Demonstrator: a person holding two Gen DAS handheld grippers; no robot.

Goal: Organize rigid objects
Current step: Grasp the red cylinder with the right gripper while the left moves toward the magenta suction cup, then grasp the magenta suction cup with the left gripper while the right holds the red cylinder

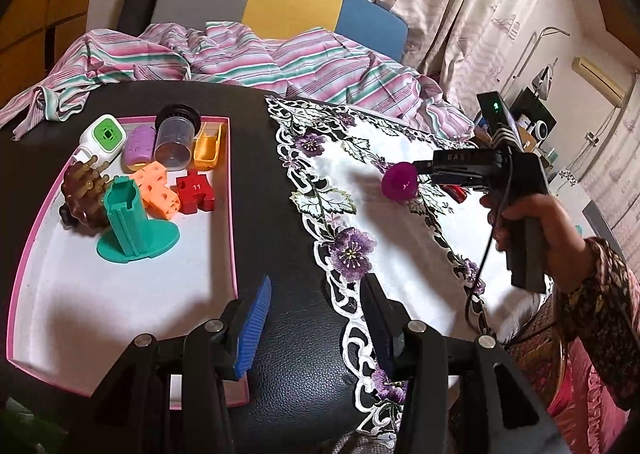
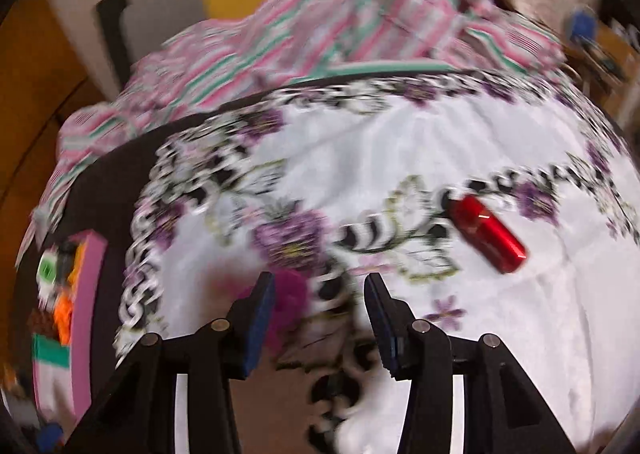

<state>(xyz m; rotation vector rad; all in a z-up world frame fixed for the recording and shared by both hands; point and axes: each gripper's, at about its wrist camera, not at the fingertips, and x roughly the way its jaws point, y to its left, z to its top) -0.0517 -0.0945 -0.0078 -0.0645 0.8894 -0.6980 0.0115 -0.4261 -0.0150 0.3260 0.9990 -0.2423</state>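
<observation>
A pink-rimmed white tray [image 1: 120, 314] on the left holds several objects, among them a teal stand [image 1: 128, 222], a red puzzle piece [image 1: 195, 196], an orange cube [image 1: 156, 194] and a clear cup with a black lid [image 1: 174, 142]. My left gripper [image 1: 316, 294] is open and empty over the black tabletop beside the tray. A small purple cup [image 1: 398, 184] sits at the tips of my right gripper [image 1: 420, 174] above the embroidered cloth. In the blurred right wrist view the purple cup [image 2: 290, 302] lies against the left finger only, and the right gripper [image 2: 320, 294] stands open. A red cylinder [image 2: 488, 234] lies on the cloth.
A white cloth with purple flowers [image 1: 400, 246] covers the right half of the black table [image 1: 296, 374]. Striped pink and green fabric [image 1: 280, 58] is bunched along the far edge. A person's hand [image 1: 532, 222] grips the right gripper's handle, with a cable hanging down.
</observation>
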